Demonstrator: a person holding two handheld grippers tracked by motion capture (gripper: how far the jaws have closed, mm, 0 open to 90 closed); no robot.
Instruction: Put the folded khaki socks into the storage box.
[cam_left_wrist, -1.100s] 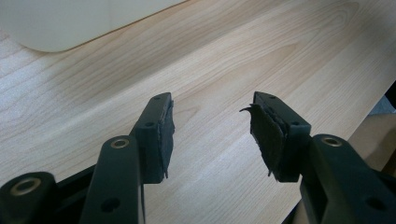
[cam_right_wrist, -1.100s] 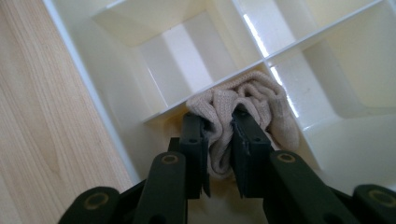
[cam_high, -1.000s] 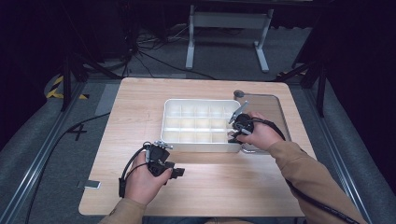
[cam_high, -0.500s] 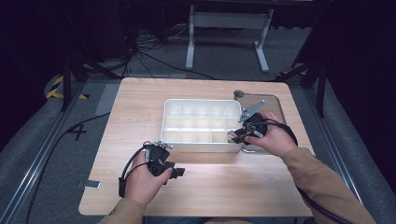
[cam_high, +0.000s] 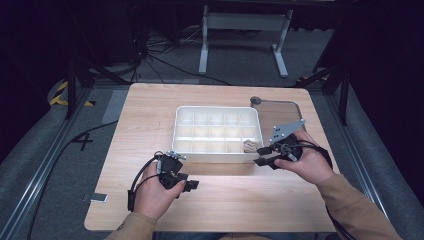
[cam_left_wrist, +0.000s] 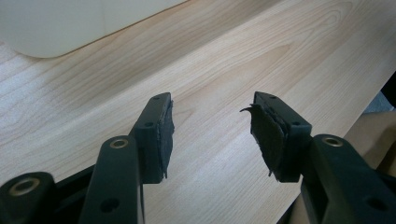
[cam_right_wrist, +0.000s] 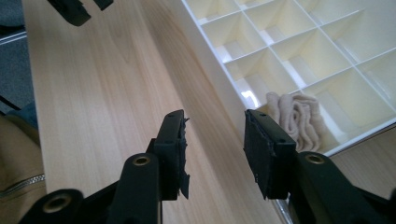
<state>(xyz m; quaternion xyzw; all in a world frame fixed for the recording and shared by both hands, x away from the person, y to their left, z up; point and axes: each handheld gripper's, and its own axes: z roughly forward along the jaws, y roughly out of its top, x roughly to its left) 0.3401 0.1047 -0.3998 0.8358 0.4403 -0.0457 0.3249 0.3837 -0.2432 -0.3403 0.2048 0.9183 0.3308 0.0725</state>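
A white compartment tray (cam_high: 216, 111) sits mid-table. A small beige folded cloth (cam_high: 249, 145) lies in its near right corner compartment, seen close up as the cloth (cam_right_wrist: 299, 119) in the right gripper view. My right gripper (cam_high: 263, 156) hovers just in front of that tray corner. Its jaws have just been opening, and the right gripper (cam_right_wrist: 215, 121) has nothing between them. My left gripper (cam_high: 187, 184) rests low over bare wood in front of the tray's left end. The left gripper (cam_left_wrist: 212, 105) is open and empty, with the tray's rounded corner (cam_left_wrist: 70, 23) ahead of it.
A clear flat sheet (cam_high: 280, 112) with a round grey knob (cam_high: 255, 100) lies to the right of the tray. A small grey tag (cam_high: 95, 198) sits at the table's front left edge. Bare wood (cam_high: 235, 200) stretches along the front. A metal stand (cam_high: 240, 22) is on the floor beyond.
The right gripper drew back from above the tray's near right compartment toward the person and opened its jaws. The beige cloth now lies free in that compartment. The left gripper stayed put.
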